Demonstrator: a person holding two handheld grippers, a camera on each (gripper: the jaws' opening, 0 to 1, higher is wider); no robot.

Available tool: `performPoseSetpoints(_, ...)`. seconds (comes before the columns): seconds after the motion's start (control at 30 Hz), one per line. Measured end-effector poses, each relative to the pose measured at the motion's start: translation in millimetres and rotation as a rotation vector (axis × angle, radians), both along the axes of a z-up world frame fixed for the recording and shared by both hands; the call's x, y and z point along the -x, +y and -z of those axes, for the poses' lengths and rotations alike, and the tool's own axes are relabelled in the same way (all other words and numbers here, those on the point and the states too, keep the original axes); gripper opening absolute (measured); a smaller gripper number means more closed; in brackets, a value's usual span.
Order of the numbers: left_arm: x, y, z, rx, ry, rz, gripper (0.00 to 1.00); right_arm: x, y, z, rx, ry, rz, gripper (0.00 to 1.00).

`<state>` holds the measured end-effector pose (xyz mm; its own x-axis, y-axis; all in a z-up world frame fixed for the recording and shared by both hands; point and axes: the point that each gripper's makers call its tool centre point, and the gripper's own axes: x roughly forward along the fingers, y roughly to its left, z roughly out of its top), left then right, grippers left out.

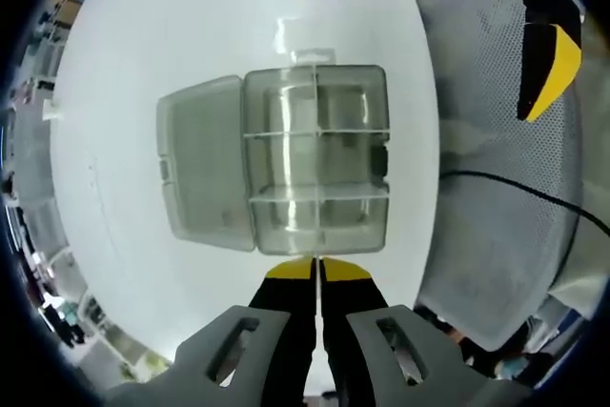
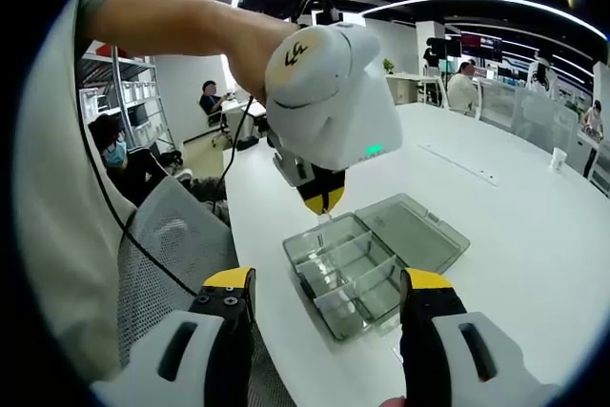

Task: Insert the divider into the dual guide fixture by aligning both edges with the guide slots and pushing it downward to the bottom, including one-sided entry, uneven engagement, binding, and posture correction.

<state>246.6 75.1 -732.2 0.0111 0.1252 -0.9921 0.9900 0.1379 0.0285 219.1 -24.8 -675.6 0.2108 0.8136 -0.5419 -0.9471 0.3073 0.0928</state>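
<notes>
1. Fixture first: the clear plastic organizer box point(image 1: 316, 157) lies on the white table point(image 1: 124, 235), its lid point(image 1: 202, 164) swung fully open and lying flat beside it. In the right gripper view I see the same box point(image 2: 355, 272) near the table's edge, the lid point(image 2: 416, 229) on the side away from me.
2. Inside the box, clear dividers cross it and split it into compartments (the plastic is see-through, so I cannot count the pieces reliably).
3. My left gripper point(image 1: 316, 270) has its yellow-tipped jaws pressed together. In the right gripper view it point(image 2: 322, 200) hangs straight down over the near end of the box, with a thin clear divider point(image 2: 322, 221) just below its tips. I cannot tell whether the tips actually pinch it, nor how deep it sits in the guide slots.
4. My right gripper point(image 2: 324, 297) stands released, jaws wide apart and nothing between them, held back from the box above the table's edge. In the left gripper view its yellow tips point(image 1: 548, 69) show beyond the box, apart from it.
5. A mesh chair back point(image 2: 167, 264) with a black cable point(image 2: 133, 245) across it stands beside the table; people sit at desks farther off.
</notes>
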Motion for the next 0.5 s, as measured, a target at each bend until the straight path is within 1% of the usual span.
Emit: performPoseSetpoints(0.5,-0.5,-1.6,0.6,0.000,-0.004,-0.004,0.00,0.2,-1.1,0.4,-0.002,0.001,0.003,0.58)
